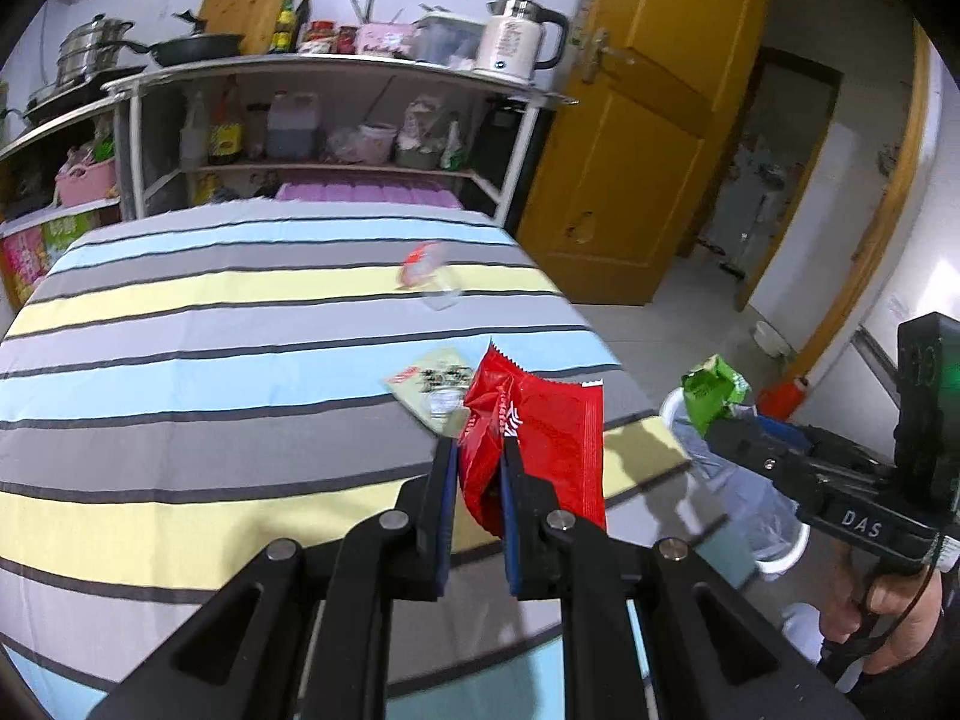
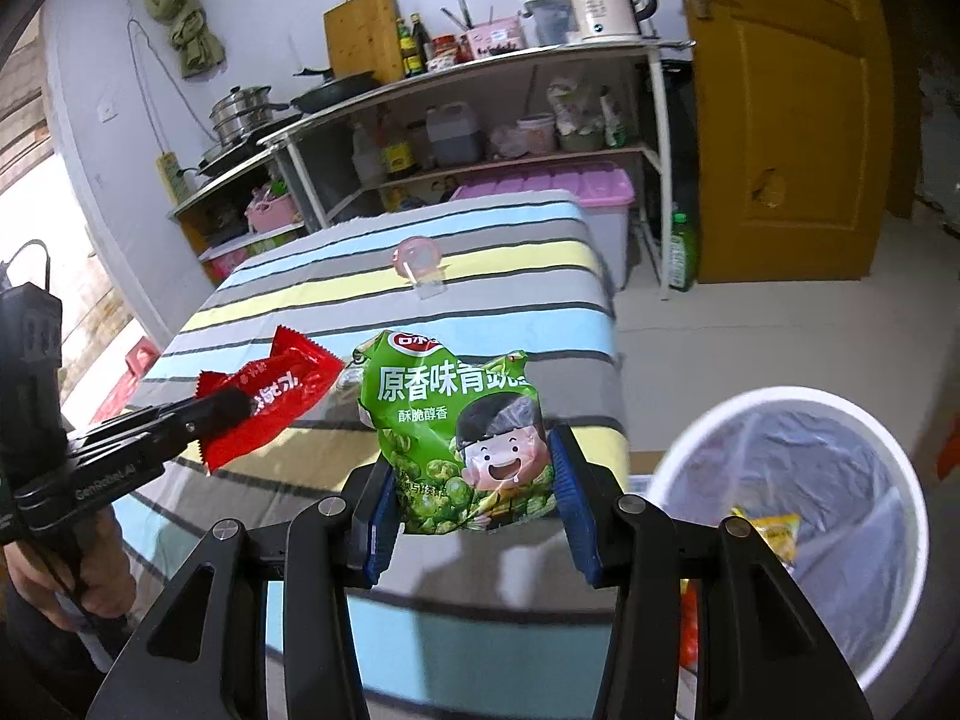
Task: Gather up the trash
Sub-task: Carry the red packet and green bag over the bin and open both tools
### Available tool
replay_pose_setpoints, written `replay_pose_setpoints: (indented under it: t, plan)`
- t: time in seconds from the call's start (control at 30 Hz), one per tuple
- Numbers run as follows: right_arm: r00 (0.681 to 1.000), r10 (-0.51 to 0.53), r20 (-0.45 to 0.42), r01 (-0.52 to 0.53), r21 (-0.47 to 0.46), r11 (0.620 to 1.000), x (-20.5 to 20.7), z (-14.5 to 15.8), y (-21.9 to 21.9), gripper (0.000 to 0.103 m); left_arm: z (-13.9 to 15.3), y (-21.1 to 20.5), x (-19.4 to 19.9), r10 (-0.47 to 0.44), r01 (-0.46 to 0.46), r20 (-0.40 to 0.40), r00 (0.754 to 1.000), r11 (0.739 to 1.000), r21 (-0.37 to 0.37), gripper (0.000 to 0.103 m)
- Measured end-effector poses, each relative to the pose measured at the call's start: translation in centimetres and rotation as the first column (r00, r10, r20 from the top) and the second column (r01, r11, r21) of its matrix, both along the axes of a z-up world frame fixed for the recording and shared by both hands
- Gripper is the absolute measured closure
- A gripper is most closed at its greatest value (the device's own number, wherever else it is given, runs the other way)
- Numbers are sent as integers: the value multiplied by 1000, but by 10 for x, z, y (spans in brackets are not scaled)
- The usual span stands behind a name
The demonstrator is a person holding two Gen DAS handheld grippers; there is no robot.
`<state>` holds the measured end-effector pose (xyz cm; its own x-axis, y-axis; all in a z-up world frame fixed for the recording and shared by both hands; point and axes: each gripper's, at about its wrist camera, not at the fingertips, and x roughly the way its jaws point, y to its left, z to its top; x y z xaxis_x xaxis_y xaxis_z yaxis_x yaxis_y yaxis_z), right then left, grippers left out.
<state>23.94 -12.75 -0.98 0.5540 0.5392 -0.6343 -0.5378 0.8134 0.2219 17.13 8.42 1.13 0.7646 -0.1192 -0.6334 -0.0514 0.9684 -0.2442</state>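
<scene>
My left gripper is shut on a red snack wrapper and holds it above the striped table's right edge; the wrapper also shows in the right wrist view. My right gripper is shut on a green pea snack bag, held above the table's edge, left of the white trash bin. From the left wrist view the green bag hangs above the bin. A pale flat packet and a clear red-topped wrapper lie on the table.
The striped tablecloth covers the table. Behind it stand shelves with pots, bottles and a kettle. A yellow door stands at right. The bin holds a yellow wrapper. A green bottle stands on the floor.
</scene>
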Motion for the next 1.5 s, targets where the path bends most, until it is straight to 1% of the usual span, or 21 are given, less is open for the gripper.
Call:
replay_pose_setpoints:
  t: [0.33,0.6,0.87,1.03,1.27,1.5]
  plan:
    - [995,-84,48,83,18,996,-26,18,-51,56,18,-53,-5,-106,106,41,994,994,7,89]
    - [985,-162,66,161,19,987,-34,20,-92,56,22,-95,2,-187,186,43,981,982,18,89]
    - [971,-235,55,234,25,972,-35,14,-129,56,21,-132,17,-255,254,35,966,967,36,89]
    - [962,-268,45,267,26,963,-31,10,-144,56,16,-154,26,-289,288,24,957,957,41,89]
    - [951,-308,16,308,21,951,-22,-1,-162,56,8,-174,42,-325,324,3,946,945,49,89]
    - [943,-332,-18,333,7,943,-11,-15,-175,56,-4,-188,55,-342,343,-28,939,938,42,89]
